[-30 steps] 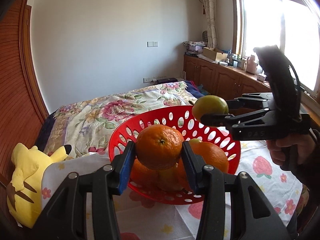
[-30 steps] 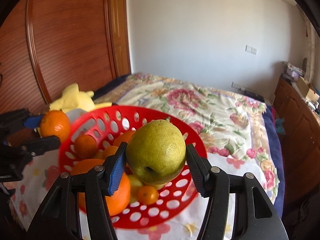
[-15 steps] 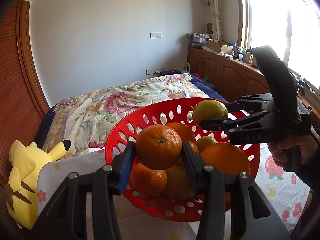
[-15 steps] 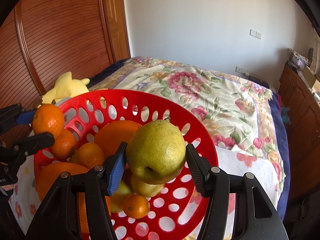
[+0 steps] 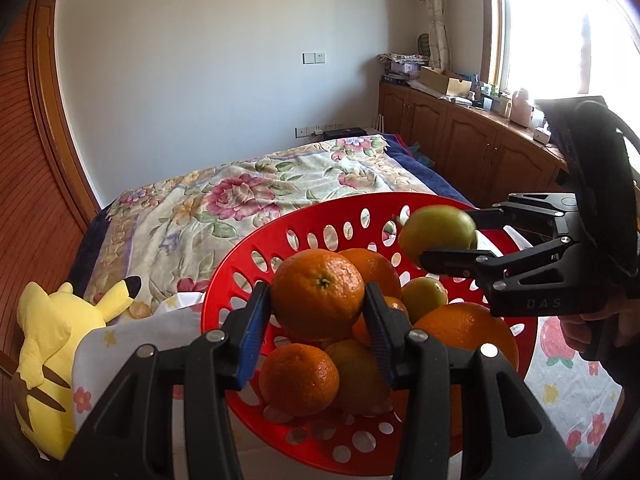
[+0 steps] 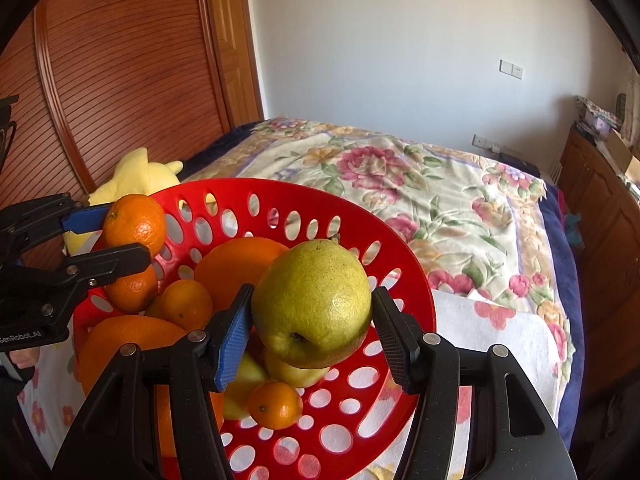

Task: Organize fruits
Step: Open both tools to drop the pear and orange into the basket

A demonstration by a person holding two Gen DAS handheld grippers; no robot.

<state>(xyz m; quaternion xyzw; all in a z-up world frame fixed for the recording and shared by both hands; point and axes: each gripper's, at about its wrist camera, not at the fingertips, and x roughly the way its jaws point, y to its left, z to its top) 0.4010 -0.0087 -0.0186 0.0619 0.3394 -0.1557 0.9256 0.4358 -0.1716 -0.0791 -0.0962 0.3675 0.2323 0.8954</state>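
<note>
Now my left claw (image 5: 318, 300) grips an orange (image 5: 318, 294) and my right claw (image 6: 312, 316) a pear (image 6: 314, 304); both hang directly over the basket (image 6: 404, 280), fruit piled beneath.

Left gripper (image 5: 318, 312) and right gripper (image 6: 312, 326) seemingly both clamped, level.

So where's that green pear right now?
The pear is clamped in the right gripper, held above the red basket of oranges; in the left view it hangs at the right, over the basket's far rim.
</note>
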